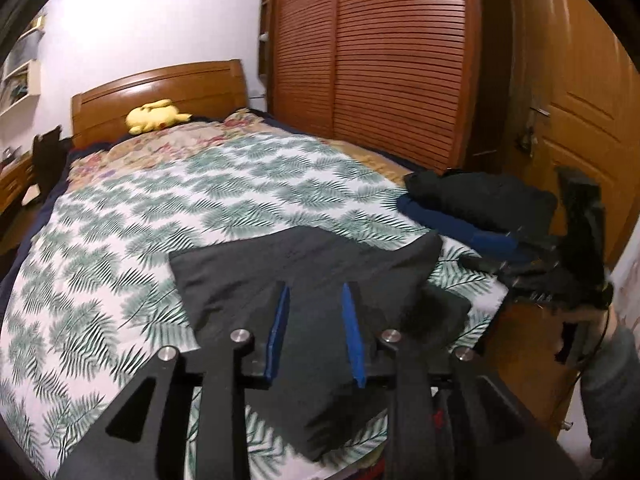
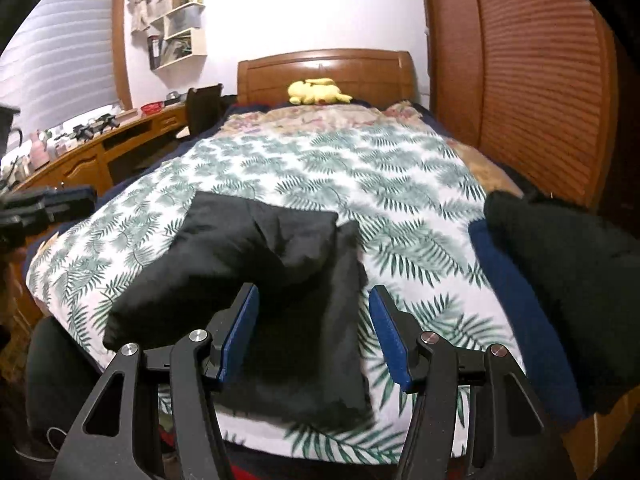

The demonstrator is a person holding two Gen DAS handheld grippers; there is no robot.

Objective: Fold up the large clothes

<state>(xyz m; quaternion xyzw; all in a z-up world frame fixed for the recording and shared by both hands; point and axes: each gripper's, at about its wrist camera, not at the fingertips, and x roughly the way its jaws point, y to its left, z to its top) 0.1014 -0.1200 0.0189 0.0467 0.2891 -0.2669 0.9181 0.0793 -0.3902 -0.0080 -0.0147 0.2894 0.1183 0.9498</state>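
A black garment (image 1: 304, 272) lies folded on the leaf-print bed cover (image 1: 140, 220), near the foot of the bed. My left gripper (image 1: 315, 288) hovers over its near part. The blue pads stand apart and nothing is pinched between them. In the right wrist view the same black garment (image 2: 272, 256) shows a fold across its top. My right gripper (image 2: 315, 288) is wide open above its right half, gripping nothing. A stack of folded clothes (image 1: 480, 200), black on navy, sits at the bed's right edge; in the right wrist view this stack (image 2: 568, 272) is close by.
A yellow plush toy (image 1: 154, 116) rests by the wooden headboard (image 2: 324, 68). Louvered wardrobe doors (image 1: 400, 60) and a wooden door (image 1: 580, 100) line the right side. A desk (image 2: 104, 148) with clutter and a chair stand left of the bed. A person's sleeve (image 1: 612, 380) is at the right.
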